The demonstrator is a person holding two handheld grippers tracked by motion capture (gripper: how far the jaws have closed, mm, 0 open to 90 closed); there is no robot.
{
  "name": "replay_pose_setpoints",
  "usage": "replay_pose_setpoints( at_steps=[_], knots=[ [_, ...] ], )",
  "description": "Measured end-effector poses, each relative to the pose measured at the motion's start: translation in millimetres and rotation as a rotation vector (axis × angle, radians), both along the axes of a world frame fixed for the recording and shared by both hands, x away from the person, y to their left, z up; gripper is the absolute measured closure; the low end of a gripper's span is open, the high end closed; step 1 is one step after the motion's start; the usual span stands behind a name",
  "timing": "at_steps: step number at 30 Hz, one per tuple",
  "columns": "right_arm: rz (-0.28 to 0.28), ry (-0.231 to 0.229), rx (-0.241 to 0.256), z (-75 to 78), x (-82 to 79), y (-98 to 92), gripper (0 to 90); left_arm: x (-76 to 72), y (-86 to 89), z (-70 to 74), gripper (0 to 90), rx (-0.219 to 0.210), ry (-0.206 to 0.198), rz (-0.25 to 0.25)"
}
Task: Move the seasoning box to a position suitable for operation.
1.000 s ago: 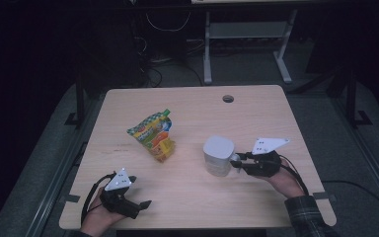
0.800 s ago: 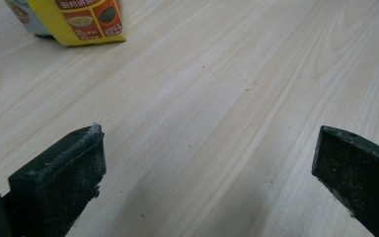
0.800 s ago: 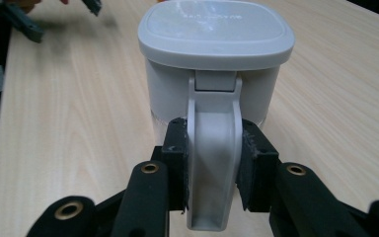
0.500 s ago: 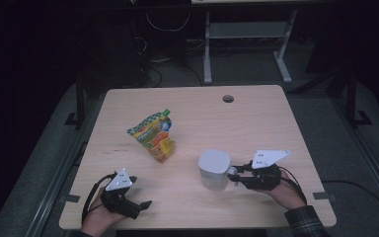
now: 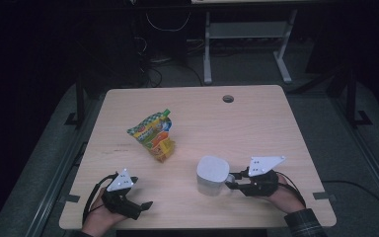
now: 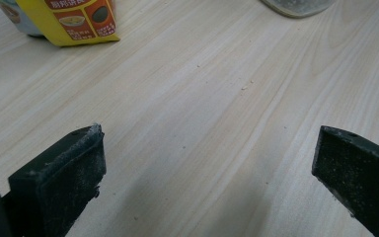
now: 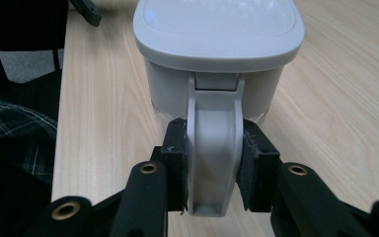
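Carrying seems the step in hand: your right tool (image 7: 211, 165) is clenched on the handle (image 7: 212, 148) of the grey lidded mug (image 5: 212, 175). Your left tool (image 6: 202, 182) rests released on the desk (image 5: 256, 128). Next, keep the mug level and that grip firm.

- Your right gripper (image 5: 231, 181) is clamped on the handle of the pale grey lidded plastic jug (image 5: 212, 175), so the jug blocks that gripper's way forward and to its left.
- Between the jug and the colourful crinkled snack pouch (image 5: 154, 135) lies a strip of bare light wooden table (image 5: 256, 123); a gripper could pass there.
- Your left gripper (image 5: 143, 205), jaws spread wide, rests near the front edge with open board ahead; the pouch stands farther off on one side, the jug on the other.
- The far half of the table is free, except for a small round cable hole (image 5: 228, 98) near the back edge.
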State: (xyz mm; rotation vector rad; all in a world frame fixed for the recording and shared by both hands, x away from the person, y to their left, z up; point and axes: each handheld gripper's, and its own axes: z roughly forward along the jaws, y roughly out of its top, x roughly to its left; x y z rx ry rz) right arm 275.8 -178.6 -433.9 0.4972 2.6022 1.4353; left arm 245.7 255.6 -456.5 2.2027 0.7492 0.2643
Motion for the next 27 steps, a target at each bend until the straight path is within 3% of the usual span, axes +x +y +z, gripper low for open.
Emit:
replay_pose_setpoints(
  at_steps=[7, 14, 18, 23, 27],
  knots=[
    [-0.045, 0.026, 0.029, 2.8, -2.5, -7.0, 54.3, -0.3, 0.4, -0.2, 0.0, 0.001, -0.002, 0.001],
    [-0.127, 0.036, 0.056, 1.8, -20.0, -26.9, 51.1, -0.6, 0.3, -1.0, 0.0, 0.007, -0.003, 0.0],
    [-0.169, 0.06, 0.087, -1.4, -30.0, -36.6, 64.8, -0.4, 0.2, -1.6, 0.0, 0.012, -0.002, -0.002],
    [-0.154, 0.087, 0.097, -3.7, -35.5, -33.1, 87.0, 0.2, 0.5, -2.2, 0.0, 0.014, -0.003, -0.003],
    [-0.13, 0.089, 0.088, -4.9, -35.0, -25.5, 89.4, 0.8, 0.3, -2.4, 0.0, 0.013, 0.002, -0.003]
  ],
)
